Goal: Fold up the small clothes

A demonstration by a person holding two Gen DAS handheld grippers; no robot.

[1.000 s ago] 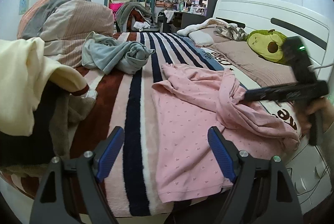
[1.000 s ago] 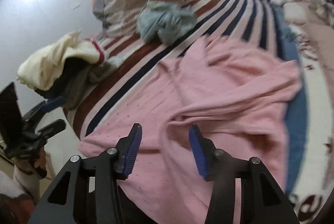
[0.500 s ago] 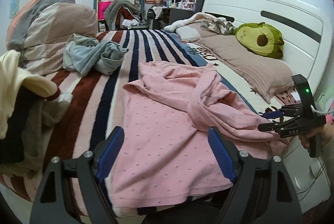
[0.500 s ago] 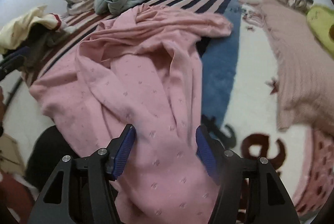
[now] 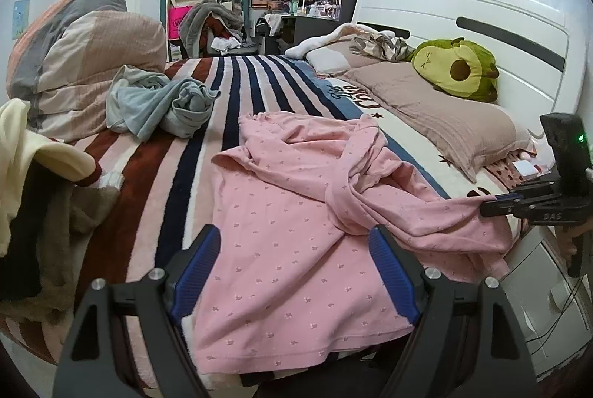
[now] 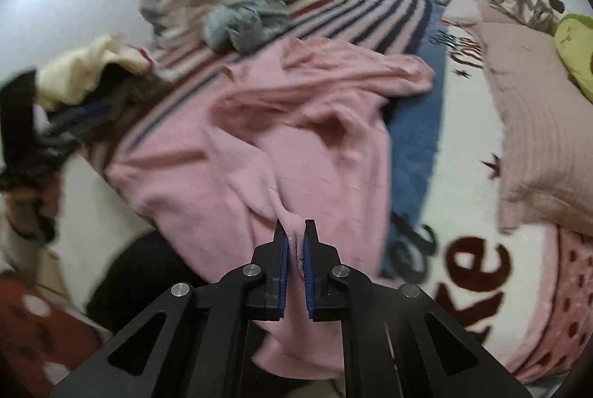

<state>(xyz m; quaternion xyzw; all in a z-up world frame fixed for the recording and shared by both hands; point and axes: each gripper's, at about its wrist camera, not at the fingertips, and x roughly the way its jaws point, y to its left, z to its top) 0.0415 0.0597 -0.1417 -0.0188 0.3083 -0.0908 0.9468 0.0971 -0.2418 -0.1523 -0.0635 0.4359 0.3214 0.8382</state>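
A pink dotted garment lies crumpled on the striped bed cover, its hem at the near bed edge. My left gripper is open and empty, its jaws wide apart above the hem. My right gripper is shut on a pinched fold of the pink garment at its right side. It also shows in the left wrist view at the far right, gripping the garment's edge by the bed side.
A grey-blue crumpled garment lies further back on the striped cover. A heap of cream and dark clothes sits at the left. Pillows and an avocado plush lie by the white headboard at right.
My right gripper has closed from open onto a fold of the pink garment at its right edge. My left gripper stays open near the hem, with the view shifting slightly.
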